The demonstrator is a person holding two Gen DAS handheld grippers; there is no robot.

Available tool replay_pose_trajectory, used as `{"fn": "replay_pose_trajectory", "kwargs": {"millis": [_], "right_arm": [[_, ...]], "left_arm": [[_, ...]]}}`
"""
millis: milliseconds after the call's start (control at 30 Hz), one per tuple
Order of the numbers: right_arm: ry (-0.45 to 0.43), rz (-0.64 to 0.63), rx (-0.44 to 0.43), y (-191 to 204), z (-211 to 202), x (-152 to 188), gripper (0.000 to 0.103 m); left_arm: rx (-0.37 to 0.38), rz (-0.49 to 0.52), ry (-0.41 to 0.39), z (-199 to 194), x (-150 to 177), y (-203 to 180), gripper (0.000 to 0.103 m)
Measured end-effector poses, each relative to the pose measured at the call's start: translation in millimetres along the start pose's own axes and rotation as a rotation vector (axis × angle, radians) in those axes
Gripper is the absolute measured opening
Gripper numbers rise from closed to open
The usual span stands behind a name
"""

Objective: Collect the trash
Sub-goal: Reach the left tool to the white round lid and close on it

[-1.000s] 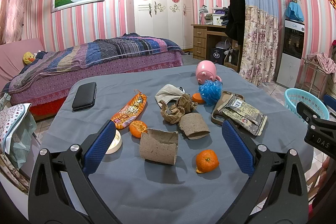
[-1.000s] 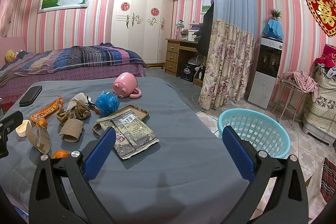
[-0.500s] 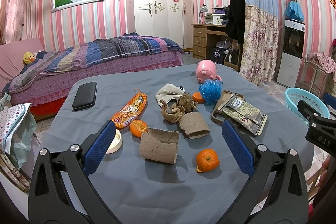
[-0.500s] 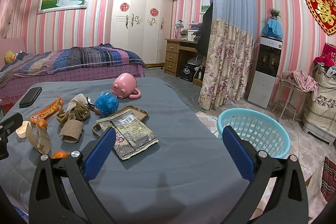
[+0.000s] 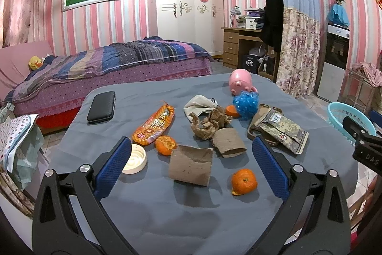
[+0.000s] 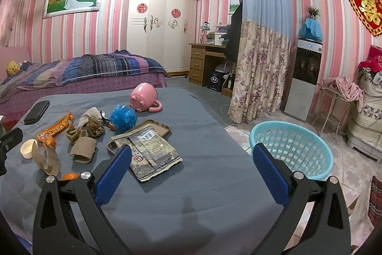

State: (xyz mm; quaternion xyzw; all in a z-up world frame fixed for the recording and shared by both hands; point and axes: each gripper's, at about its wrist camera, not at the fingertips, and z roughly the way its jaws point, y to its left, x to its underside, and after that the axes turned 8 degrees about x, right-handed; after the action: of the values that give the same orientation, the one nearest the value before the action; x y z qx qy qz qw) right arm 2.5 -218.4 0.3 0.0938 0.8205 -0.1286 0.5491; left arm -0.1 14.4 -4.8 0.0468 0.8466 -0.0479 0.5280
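Your left gripper [image 5: 191, 159] hangs over the near edge of the grey worktop [image 5: 148, 212] with its jaws spread wide and holding nothing. Between them lies a flattened cardboard tube [image 5: 190, 165], long axis running left to right across your view. A second tube [image 5: 229, 142] sits just beyond it, angled up toward the left. The orange snack wrapper [image 5: 154, 124] points diagonally, near end toward you on the left and far end up to the right. A mandarin [image 5: 244, 182] rests beside the right jaw, and a white lid [image 5: 133, 159] beside the left.

Your right gripper [image 6: 192, 163] also has its jaws spread and empty, above the right side of the worktop. The foil packet [image 6: 152, 155] lies just past the left jaw, long axis slanting away to the left. Only this view shows the whole turquoise basket [image 6: 290, 149] on the floor, off the worktop's right edge; the left view catches just its rim.
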Motion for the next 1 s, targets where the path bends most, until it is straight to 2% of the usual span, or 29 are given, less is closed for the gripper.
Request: {"fn": "replay_pose_trajectory", "kwargs": {"millis": [233, 533, 767, 833, 1000], "right_arm": [[-0.011, -0.005, -0.039, -4.3, 8.6, -4.2, 0.099], [0.016, 0.008, -0.042, -2.1, 18.3, 1.0, 0.099], [0.104, -0.034, -0.022, 10.3, 34.1, 7.5, 0.099], [0.099, -0.04, -0.033, 12.9, 33.9, 8.6, 0.099], [0.096, -0.052, -0.047, 21.4, 35.0, 8.5, 0.099]], "left_arm": [[-0.045, -0.029, 0.001, -4.0, -4.5, 27.9, 0.098], [-0.048, -0.061, 0.113, 22.3, 18.9, 63.2, 0.098], [-0.148, -0.081, 0.143, 38.9, 28.6, 103.9, 0.098], [-0.172, -0.083, 0.155, 46.5, 29.5, 114.3, 0.098], [-0.128, -0.139, 0.218, 70.0, 32.5, 135.7, 0.098]]}}
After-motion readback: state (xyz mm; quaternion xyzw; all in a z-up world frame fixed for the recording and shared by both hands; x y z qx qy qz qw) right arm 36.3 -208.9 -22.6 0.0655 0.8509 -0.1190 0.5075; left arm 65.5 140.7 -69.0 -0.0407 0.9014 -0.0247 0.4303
